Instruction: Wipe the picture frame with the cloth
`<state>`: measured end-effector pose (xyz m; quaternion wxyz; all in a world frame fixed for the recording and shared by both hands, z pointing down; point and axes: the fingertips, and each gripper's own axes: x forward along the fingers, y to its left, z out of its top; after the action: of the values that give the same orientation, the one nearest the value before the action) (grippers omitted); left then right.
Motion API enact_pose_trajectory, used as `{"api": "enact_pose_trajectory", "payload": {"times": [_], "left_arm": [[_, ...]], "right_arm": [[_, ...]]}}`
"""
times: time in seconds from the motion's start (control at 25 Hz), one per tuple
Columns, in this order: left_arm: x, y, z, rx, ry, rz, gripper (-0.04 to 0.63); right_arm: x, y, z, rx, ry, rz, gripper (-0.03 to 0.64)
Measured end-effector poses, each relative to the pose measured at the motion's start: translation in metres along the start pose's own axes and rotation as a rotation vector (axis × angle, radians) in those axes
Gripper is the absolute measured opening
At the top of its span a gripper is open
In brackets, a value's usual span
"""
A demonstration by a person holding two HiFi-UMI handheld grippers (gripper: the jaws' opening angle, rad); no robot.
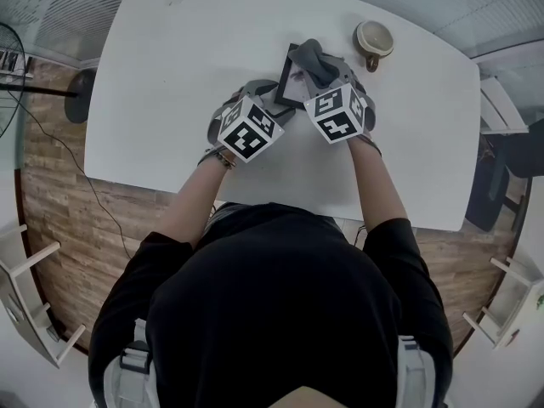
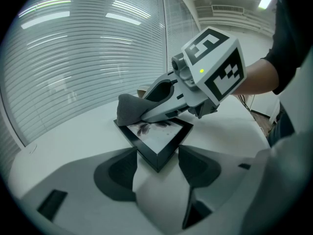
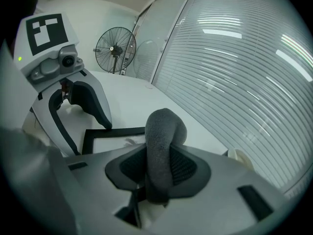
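Plainly, only its own view shows the left hand-held gripper [image 2: 157, 168] spread astride the picture frame [image 2: 157, 140] corner; right hand-held gripper [image 3: 158, 170] clamps the cloth [image 3: 164, 127].

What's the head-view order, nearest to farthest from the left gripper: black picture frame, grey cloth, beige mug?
1. Black picture frame, corner between the left gripper's jaws.
2. Grey cloth, on the frame's far side.
3. Beige mug, far right.

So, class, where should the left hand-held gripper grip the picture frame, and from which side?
Probably the near corner of the picture frame. It lies flat on the table with that corner pointing between the open jaws of the left hand-held gripper, so come in low from the person's side. The cloth covers the far end.
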<state>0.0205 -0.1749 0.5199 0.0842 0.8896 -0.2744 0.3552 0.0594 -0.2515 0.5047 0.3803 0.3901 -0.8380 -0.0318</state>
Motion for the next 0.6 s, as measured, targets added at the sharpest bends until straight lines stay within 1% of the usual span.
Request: {"api": "enact_pose_trajectory", "payload": {"times": [0.6], "left_arm": [[0.001, 0.001, 0.0, -0.001, 0.0, 0.001, 0.279]], "right_arm": [[-0.007, 0.011, -0.002, 0.019, 0.002, 0.022, 0.121]]}}
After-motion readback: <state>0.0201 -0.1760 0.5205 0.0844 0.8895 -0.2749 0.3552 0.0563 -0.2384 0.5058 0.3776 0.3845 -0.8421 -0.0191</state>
